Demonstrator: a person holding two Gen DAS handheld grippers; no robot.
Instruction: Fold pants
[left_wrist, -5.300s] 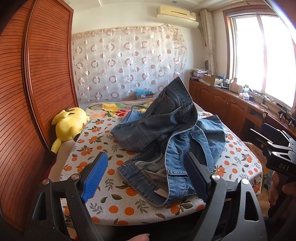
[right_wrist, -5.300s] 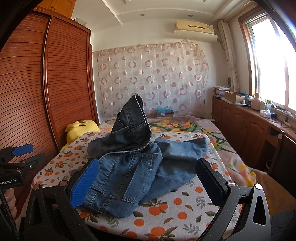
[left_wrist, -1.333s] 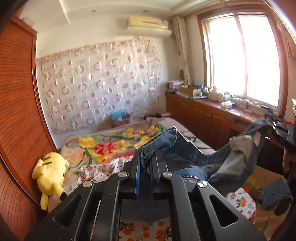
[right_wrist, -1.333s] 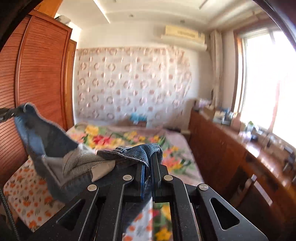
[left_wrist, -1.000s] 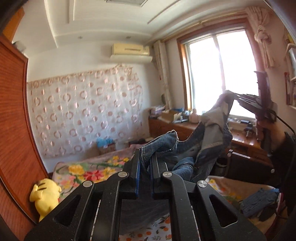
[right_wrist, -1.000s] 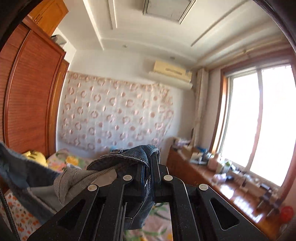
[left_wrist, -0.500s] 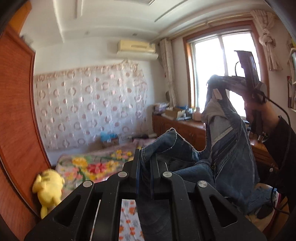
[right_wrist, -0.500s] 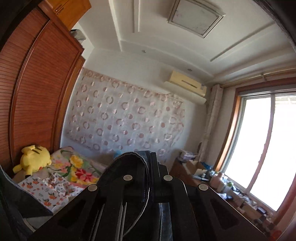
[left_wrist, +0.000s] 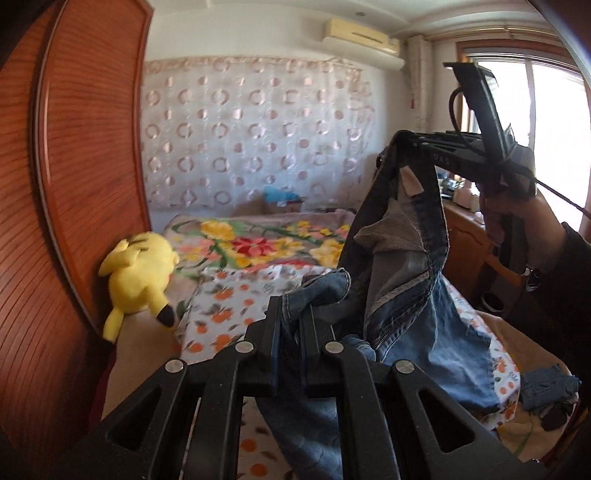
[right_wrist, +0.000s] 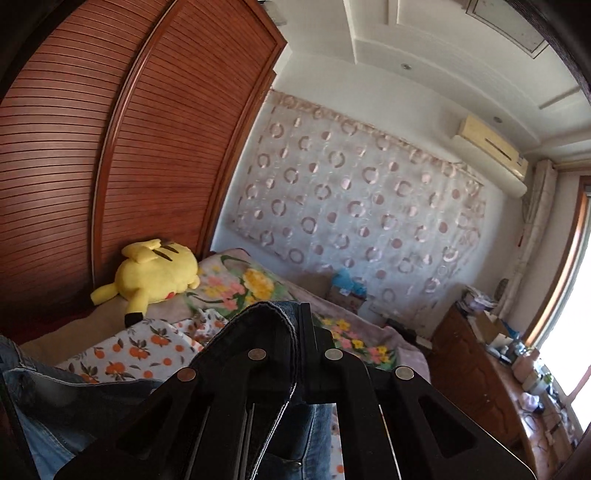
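Aloft, pants pinched, left gripper, right gripper

Left gripper was closed, its jaws pinching a fold of the pants, and pointed somewhat downward. Right gripper, seen from the left wrist view, was held higher, level, jaws clamped on the waistband. The right hand gripped its handle, with a dark sleeve at the wrist.

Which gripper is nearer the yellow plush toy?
Left. The left gripper is low, near the yellow plush toy; the right gripper is raised toward the window side.
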